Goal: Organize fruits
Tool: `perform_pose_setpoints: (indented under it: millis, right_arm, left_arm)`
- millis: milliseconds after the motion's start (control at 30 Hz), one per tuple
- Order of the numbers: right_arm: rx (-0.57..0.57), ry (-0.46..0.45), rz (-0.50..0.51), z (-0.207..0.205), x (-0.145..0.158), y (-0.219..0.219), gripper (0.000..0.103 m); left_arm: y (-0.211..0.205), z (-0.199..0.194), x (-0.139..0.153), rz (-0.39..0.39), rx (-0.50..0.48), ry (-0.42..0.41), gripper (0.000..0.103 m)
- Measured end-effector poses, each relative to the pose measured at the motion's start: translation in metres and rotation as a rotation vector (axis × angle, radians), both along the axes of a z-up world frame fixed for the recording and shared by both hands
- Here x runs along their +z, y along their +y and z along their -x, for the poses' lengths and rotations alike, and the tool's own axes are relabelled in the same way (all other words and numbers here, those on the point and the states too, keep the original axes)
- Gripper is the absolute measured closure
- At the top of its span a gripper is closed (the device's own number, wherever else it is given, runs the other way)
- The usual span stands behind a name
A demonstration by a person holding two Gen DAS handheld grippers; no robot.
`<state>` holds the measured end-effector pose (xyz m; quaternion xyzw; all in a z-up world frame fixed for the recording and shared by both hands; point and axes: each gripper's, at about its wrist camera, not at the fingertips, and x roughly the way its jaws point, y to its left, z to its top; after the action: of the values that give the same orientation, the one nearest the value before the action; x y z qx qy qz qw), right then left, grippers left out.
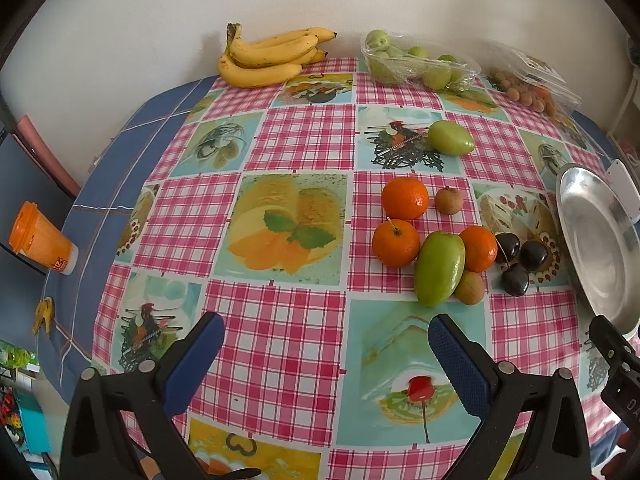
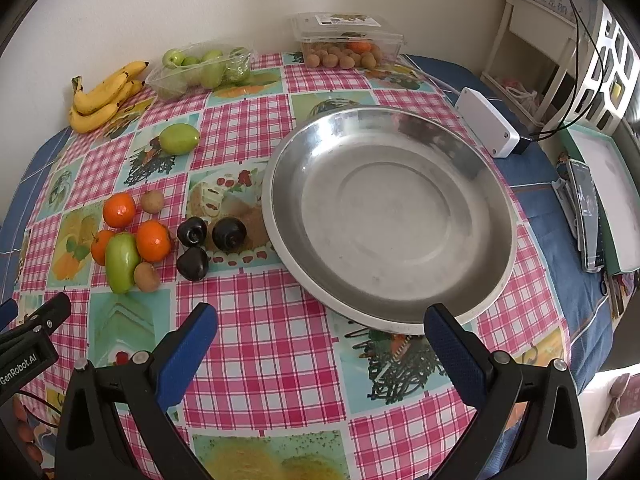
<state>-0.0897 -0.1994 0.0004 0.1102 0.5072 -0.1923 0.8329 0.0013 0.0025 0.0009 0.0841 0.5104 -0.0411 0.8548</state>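
Observation:
Loose fruit lies mid-table: three oranges (image 1: 405, 199), a green fruit (image 1: 439, 267) leaning on them, another green fruit (image 1: 451, 137) farther back, two small brown longans (image 1: 448, 200), and three dark cherries (image 1: 516, 279). The same group shows in the right wrist view around an orange (image 2: 153, 240). An empty steel plate (image 2: 394, 216) sits to their right, its rim visible in the left wrist view (image 1: 576, 216). My left gripper (image 1: 326, 344) is open above the cloth, short of the fruit. My right gripper (image 2: 320, 334) is open in front of the plate.
Bananas (image 1: 268, 54), a tray of green fruit (image 1: 416, 62) and a clear box of longans (image 2: 348, 42) stand along the back wall. A white box (image 2: 486, 120) and a phone (image 2: 586, 216) lie right of the plate. An orange cup (image 1: 40, 240) stands at the left edge.

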Motion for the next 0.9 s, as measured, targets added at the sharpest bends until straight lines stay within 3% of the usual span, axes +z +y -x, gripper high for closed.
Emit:
perform_pose_setpoints:
  millis: [900]
  right_arm:
    - [-0.005,0.011,0.004,0.0002,-0.0003,-0.0012,0.000]
  left_arm:
    - [0.0017,0.0005,-0.0002,0.002,-0.001,-0.002,0.000]
